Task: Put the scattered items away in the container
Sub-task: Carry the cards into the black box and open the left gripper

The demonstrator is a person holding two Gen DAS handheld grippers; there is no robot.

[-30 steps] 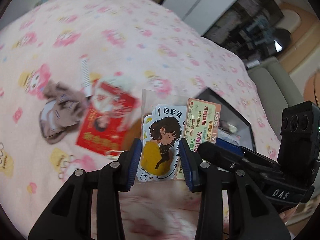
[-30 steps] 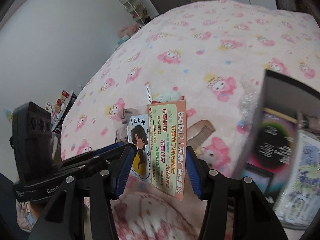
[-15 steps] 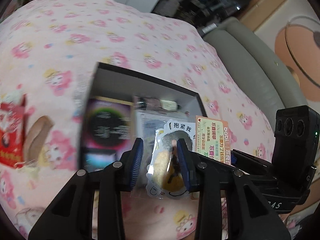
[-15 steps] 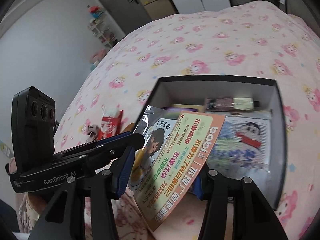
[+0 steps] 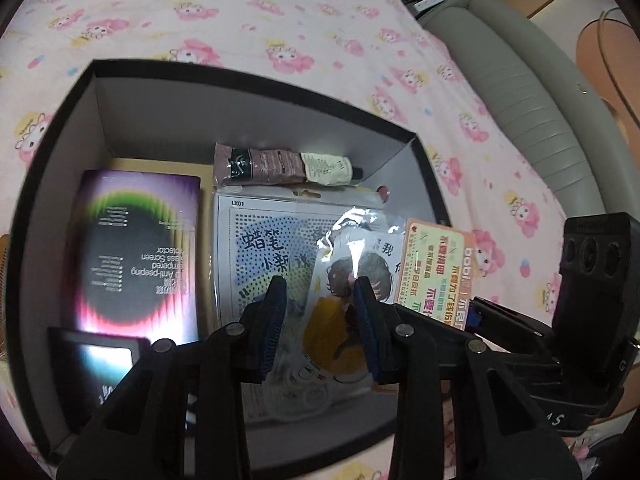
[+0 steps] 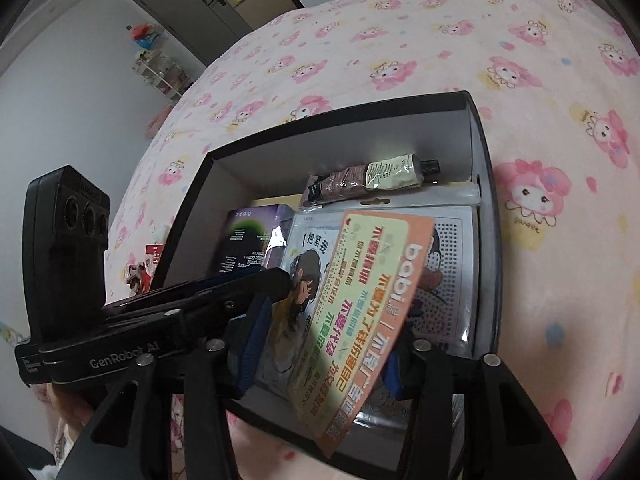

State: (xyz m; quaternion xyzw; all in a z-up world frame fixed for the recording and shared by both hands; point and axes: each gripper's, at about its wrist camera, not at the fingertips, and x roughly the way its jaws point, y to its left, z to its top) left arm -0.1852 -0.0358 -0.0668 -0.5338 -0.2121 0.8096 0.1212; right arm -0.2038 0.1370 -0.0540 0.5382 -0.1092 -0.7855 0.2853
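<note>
So the bed (image 5: pixel 320 20) has a pink sheet printed all over with little cartoon characters, and it fills most of both views. Sitting right on it is an open black box (image 5: pixel 256 80) with pale inner walls, nearer the bed's edge next to the grey padded frame (image 5: pixel 540 120). Off toward the bed's far side in the right wrist view there's a red packet (image 6: pixel 154 252) lying on the sheet just beside the box's outer wall, mostly hidden.
</note>
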